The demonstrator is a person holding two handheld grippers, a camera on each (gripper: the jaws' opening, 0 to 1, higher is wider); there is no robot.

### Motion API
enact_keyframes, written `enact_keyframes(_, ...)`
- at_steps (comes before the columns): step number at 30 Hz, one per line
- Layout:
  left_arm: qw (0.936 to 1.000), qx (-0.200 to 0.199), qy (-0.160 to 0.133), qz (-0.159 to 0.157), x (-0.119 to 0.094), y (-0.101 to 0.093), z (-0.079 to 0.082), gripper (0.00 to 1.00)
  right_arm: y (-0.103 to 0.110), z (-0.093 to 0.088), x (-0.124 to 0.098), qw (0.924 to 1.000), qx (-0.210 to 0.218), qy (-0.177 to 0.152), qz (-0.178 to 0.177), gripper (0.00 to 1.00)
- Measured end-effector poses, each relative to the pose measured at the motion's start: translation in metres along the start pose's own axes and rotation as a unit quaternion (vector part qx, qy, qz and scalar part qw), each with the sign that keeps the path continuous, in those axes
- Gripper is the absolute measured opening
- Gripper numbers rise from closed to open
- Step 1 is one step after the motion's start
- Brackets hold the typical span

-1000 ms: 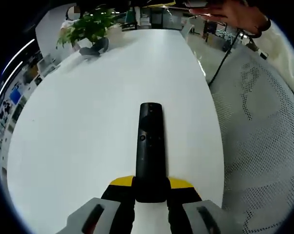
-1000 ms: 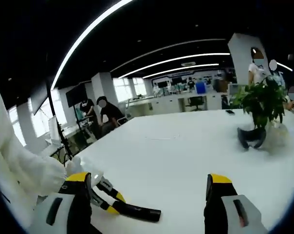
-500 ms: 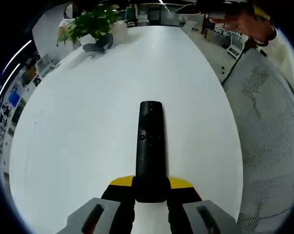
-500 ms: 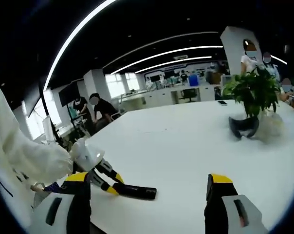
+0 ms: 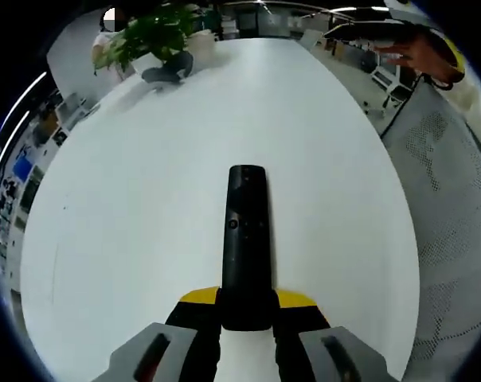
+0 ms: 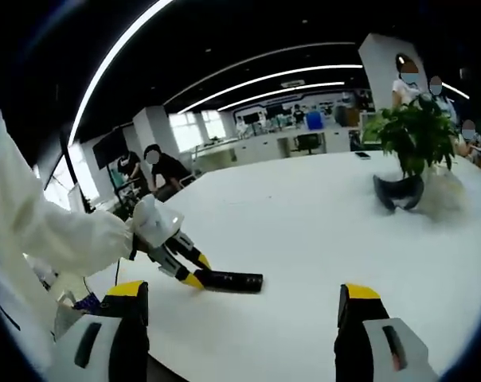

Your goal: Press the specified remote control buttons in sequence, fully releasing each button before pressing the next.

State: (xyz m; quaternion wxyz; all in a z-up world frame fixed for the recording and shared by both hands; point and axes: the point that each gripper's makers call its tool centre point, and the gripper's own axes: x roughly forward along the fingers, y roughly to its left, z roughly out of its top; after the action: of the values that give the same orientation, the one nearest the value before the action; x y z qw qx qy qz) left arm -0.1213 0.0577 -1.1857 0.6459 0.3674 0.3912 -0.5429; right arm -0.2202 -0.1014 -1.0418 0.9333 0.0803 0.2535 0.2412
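Note:
A long black remote control [image 5: 246,239] lies lengthwise between the jaws of my left gripper [image 5: 246,312], which is shut on its near end above the white table [image 5: 145,183]. In the right gripper view the same remote [image 6: 228,280] sticks out from the left gripper [image 6: 170,253], held by a white-sleeved arm over the table's near left part. My right gripper [image 6: 240,310] stands open with nothing between its yellow-tipped jaws, well apart from the remote. In the left gripper view a hand [image 5: 420,52] with the right gripper shows at the upper right.
A potted green plant [image 6: 416,139] and a dark headset-like object [image 6: 397,193] sit at the table's far end. A white mesh chair [image 5: 455,223] stands beside the table. Several people [image 6: 157,167] stand in the background office.
The left gripper with the remote has moved further in over the table, closer to the right gripper's view centre. Both views have shifted with the hands. The grip is unchanged.

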Motion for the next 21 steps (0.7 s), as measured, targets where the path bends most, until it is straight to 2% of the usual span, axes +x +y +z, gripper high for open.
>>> enact_keyframes(3, 1.0, 0.002, 0.004, 0.004, -0.001, 0.01, -0.001, 0.23, 0.0, -0.002, 0.002, 0.9998, 0.017, 0.003, 0.004, 0.99)
enact_keyframes(4, 1.0, 0.004, 0.005, 0.003, -0.001, 0.013, -0.001, 0.23, 0.004, 0.003, 0.003, 0.9987, 0.045, -0.016, 0.015, 0.99)
enact_keyframes(5, 1.0, 0.006, 0.006, 0.002, -0.001, 0.017, -0.001, 0.23, 0.003, 0.004, 0.003, 0.9983, 0.053, -0.019, 0.017, 0.99)
enact_keyframes(7, 1.0, 0.006, 0.007, 0.001, -0.001, 0.022, 0.001, 0.23, 0.002, 0.001, 0.004, 0.9991, 0.039, -0.009, 0.013, 0.99)
enact_keyframes(8, 0.9999, 0.006, 0.008, 0.003, -0.001, 0.028, 0.001, 0.23, -0.001, -0.003, 0.005, 0.9999, 0.01, 0.004, 0.004, 0.99)
enact_keyframes(10, 0.9999, 0.006, 0.008, 0.007, -0.002, 0.038, 0.002, 0.23, 0.0, -0.005, 0.007, 0.9999, -0.004, 0.011, 0.001, 0.99)
enact_keyframes(21, 0.9993, 0.022, 0.025, 0.018, -0.001, 0.088, 0.005, 0.24, 0.007, -0.014, 0.016, 0.9994, -0.001, 0.026, 0.022, 0.98)
